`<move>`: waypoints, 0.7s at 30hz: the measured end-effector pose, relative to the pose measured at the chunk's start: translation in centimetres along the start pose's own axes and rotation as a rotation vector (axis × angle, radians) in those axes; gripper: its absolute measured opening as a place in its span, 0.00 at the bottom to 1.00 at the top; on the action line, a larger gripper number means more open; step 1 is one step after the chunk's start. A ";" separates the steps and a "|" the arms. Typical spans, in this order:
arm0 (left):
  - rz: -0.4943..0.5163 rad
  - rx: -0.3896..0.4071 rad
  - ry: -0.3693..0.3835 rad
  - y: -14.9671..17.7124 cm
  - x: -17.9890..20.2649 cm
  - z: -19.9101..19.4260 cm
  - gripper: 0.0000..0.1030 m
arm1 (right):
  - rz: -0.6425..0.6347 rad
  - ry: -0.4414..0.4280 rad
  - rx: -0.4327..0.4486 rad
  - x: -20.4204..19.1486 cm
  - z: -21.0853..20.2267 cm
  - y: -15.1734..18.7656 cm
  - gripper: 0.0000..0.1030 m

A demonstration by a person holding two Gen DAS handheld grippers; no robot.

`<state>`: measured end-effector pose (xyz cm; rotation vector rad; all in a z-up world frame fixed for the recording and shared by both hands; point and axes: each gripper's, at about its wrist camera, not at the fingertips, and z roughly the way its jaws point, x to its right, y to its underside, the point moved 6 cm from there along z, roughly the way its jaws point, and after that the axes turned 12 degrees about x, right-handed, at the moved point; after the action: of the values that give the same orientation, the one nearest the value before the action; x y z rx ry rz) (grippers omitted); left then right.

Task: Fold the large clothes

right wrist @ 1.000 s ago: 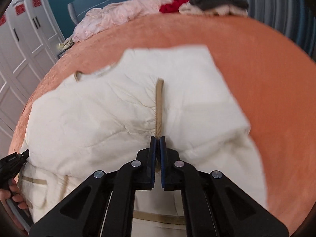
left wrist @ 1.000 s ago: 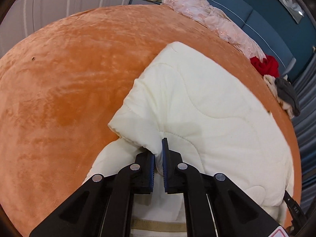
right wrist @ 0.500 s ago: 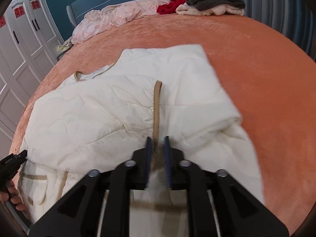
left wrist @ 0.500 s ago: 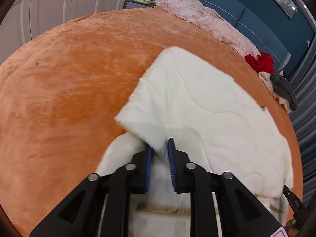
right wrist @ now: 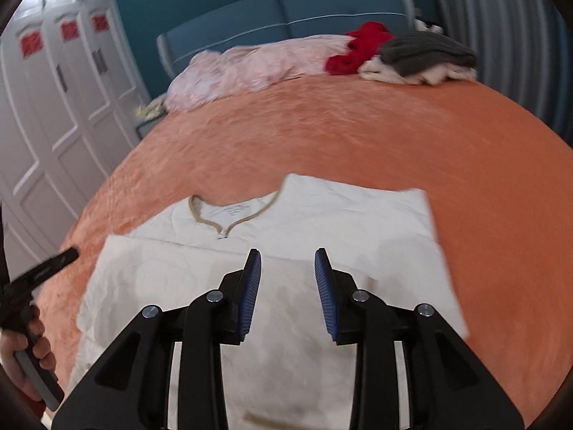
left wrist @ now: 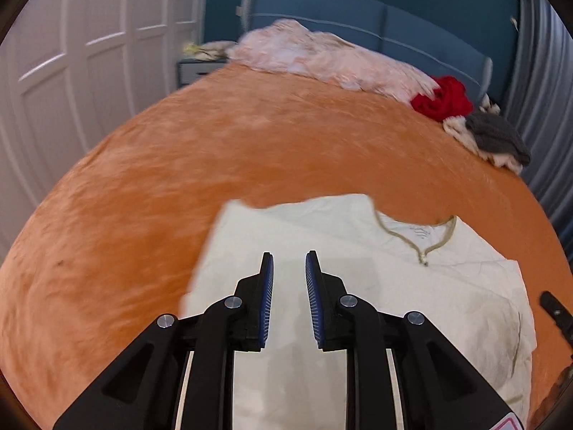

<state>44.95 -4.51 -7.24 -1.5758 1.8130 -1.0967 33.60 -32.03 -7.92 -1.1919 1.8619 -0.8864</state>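
While both jaws stand spread, cream jacket (left wrist: 358,286) on orange bedspread (left wrist: 179,165), white wardrobe doors (left wrist: 71,71).

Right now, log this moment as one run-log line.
left claw: open, empty | right claw: open, empty, jaws just opened | cream jacket: flat on orange bedspread, collar away from claws
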 end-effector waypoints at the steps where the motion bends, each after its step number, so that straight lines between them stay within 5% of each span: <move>1: 0.002 -0.013 0.015 0.3 0.9 1.0 0.19 | -0.012 -0.003 -0.010 -0.4 0.6 0.4 0.30; 7: 0.062 -0.109 0.009 5.3 3.4 6.5 0.19 | -0.065 0.021 -0.116 -1.1 5.9 5.5 0.29; 21: 0.117 -0.014 -0.008 8.4 3.5 8.0 0.20 | -0.094 0.020 -0.067 -0.8 6.7 8.2 0.29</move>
<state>45.80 -9.83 -18.09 -1.4594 1.8863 -1.0249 36.13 -29.63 -17.91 -1.3255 1.8775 -0.8955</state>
